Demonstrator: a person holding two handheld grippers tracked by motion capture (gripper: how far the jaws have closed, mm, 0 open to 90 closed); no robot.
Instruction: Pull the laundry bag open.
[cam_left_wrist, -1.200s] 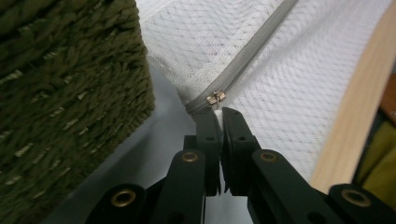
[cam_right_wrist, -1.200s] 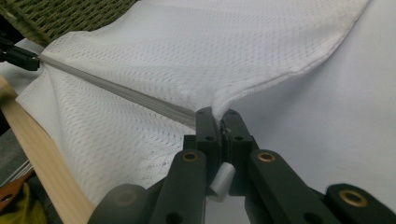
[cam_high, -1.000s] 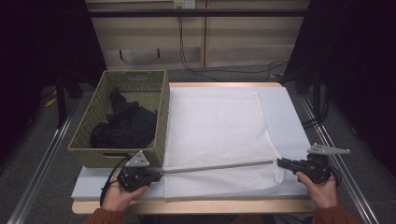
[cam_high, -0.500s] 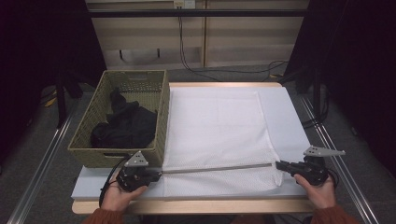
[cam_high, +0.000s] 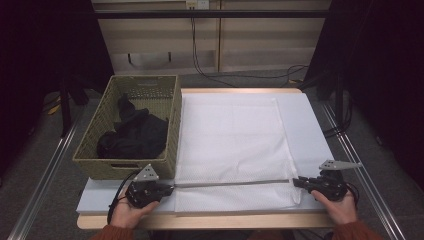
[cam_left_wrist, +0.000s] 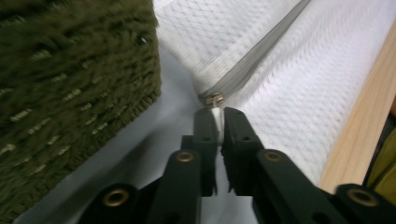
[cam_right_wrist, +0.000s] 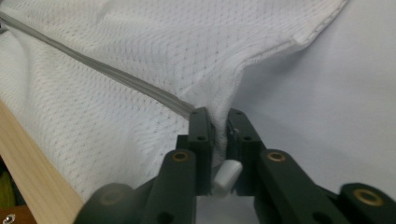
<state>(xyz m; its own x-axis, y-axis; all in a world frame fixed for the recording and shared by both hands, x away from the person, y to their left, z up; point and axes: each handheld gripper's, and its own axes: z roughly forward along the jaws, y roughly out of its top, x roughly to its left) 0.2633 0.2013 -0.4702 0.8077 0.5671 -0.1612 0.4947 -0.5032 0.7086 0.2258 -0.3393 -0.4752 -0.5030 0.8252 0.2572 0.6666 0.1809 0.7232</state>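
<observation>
1. Far left on the bench (cam_high: 95, 197) you have the woven basket (cam_high: 105, 122), with a dark garment (cam_high: 132, 137) heaped inside it.
2. Your left gripper (cam_high: 169, 189) sits just in front of the basket's near right corner. Its jaws have just been easing apart; they stand narrow, with the white tab at the zipper's end (cam_left_wrist: 215, 112) between them, beside the metal zipper pull (cam_left_wrist: 213, 99). You cannot tell whether the pads press on it.
3. The white mesh cover (cam_high: 232, 145) lies flat over the middle of the bench, just beside the basket. Its grey zipper (cam_high: 232, 183) runs taut along the near edge, from one gripper to the other.
4. Your right gripper (cam_high: 298, 183) is at the cover's near right corner. Its jaws have just been opening, yet stay narrow, with a fold of mesh (cam_right_wrist: 219, 114) pinched between them.
</observation>
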